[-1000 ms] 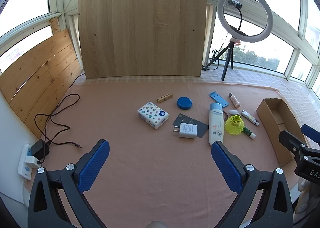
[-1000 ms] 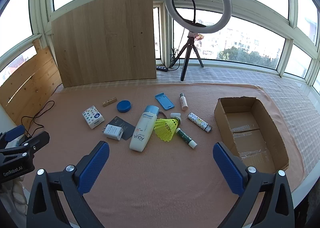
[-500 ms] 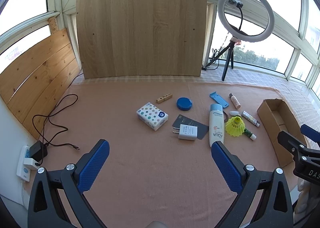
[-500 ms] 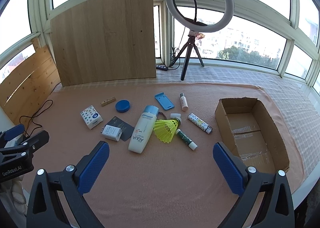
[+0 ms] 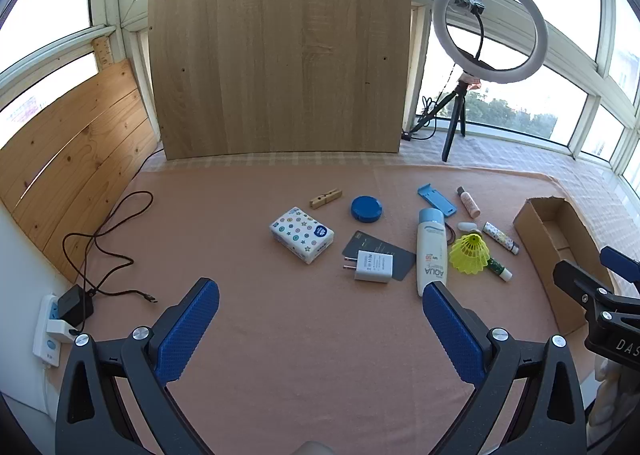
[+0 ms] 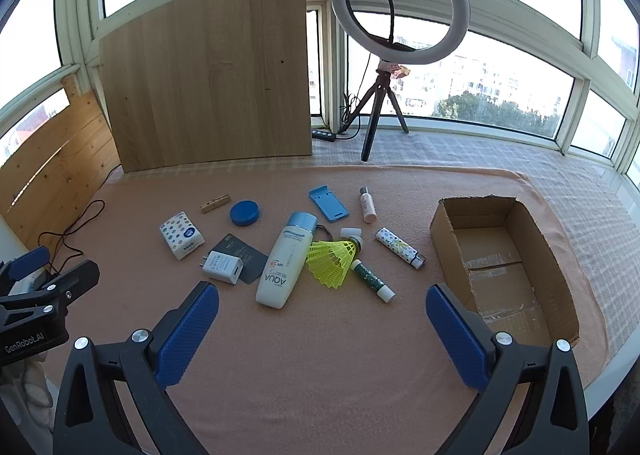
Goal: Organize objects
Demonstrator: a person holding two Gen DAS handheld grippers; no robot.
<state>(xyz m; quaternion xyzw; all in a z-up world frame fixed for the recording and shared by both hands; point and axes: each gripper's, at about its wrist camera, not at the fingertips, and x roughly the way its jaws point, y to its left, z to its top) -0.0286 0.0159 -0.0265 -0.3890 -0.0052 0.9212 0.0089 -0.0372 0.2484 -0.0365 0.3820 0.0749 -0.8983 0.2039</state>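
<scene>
I hold left tongs (image 5: 320, 319) and right tongs (image 6: 322, 321) wide apart, empty, above the desk (image 6: 320, 375). Loose items, sunscreen bottle (image 6: 286, 259) among them, lie beside the empty cardboard box (image 6: 556, 255), presumably their destination.

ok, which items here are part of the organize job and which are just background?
Job items: cardboard box, sunscreen bottle, shuttlecock, tissue pack, charger plug, blue tin, clothespin.

Background: ring light, wooden board, power strip.

Home sunroom: bay windows (image 6: 500, 67), ring light (image 6: 400, 3).
</scene>
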